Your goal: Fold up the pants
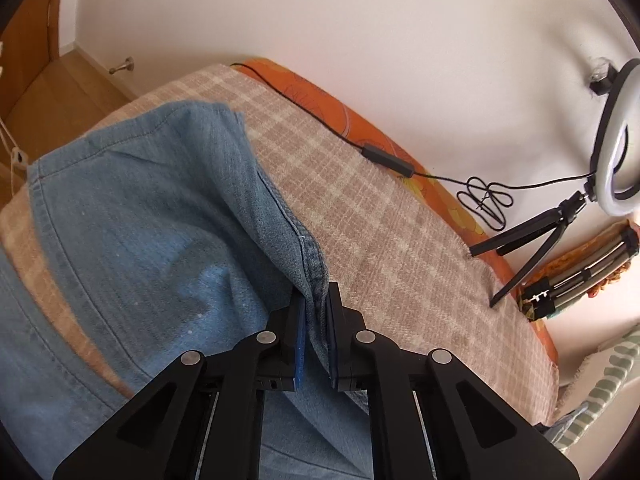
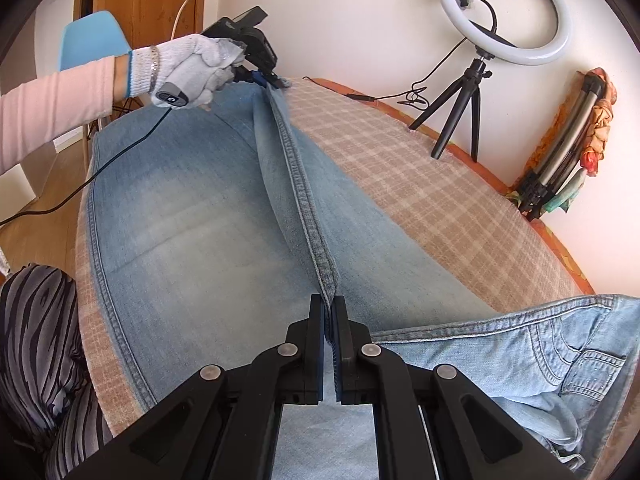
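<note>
The pants (image 2: 208, 216), pale blue denim, are spread over a checked blanket (image 2: 420, 184) on a bed, filling the centre and left of the right wrist view, with the waistband and pockets bunched at the lower right. A raised seam ridge (image 2: 304, 200) runs from the lower centre up to the upper left of that frame. The right gripper (image 2: 329, 312) is clamped on the near end of this ridge, its jaws together on the cloth. At the far end, the left gripper (image 2: 268, 80), carried by a gloved hand (image 2: 192, 68), is closed on the same edge; in the left wrist view the seam is seen pinched between the jaws of the left gripper (image 1: 316, 300).

The fold appears to be only begun, with one long edge held at both ends. Denim is heavy, so the narrow pinch could be pulled loose if the edge is lifted quickly or unevenly. If the two ends are not carried across together, the leg would likely be laid down twisted or wrinkled. The ring light on its tripod (image 2: 460, 120), standing at the upper right on the bed, could be struck by a wide swing.
</note>
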Action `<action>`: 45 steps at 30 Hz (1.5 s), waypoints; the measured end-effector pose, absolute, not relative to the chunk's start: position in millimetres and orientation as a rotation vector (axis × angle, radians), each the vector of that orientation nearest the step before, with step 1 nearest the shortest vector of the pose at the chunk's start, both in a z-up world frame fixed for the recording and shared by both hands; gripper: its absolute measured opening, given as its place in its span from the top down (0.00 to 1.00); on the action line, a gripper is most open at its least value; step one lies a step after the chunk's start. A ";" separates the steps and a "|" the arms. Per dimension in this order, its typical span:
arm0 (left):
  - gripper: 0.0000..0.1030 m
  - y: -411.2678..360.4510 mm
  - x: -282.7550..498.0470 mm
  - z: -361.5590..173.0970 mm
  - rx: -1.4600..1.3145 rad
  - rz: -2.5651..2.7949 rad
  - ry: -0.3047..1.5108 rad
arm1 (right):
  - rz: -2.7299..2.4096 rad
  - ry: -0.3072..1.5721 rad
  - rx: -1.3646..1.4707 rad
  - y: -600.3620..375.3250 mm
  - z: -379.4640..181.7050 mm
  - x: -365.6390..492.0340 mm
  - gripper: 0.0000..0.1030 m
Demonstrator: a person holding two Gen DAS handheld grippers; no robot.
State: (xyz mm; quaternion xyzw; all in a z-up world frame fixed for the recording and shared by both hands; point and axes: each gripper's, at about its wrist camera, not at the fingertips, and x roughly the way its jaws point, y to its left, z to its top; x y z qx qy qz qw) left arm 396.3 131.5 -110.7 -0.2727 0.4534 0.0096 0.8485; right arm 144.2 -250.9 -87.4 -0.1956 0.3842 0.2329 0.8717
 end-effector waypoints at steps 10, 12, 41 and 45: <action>0.94 165.0 312.0 -36.1 -0.519 -0.020 0.784 | 0.434 0.735 -0.384 -251.5 -52.6 124.7 0.99; 0.94 168.0 286.9 -33.0 -0.518 -0.019 0.758 | 0.434 0.732 -0.393 -251.4 -49.0 114.2 0.99; 0.57 191.3 107.1 -101.4 -0.366 0.146 0.758 | 0.457 0.930 -0.363 -239.1 -110.5 30.5 0.99; 0.54 182.2 142.6 -91.2 -0.279 0.110 0.784 | 0.453 0.926 -0.339 -241.1 -107.3 33.5 0.99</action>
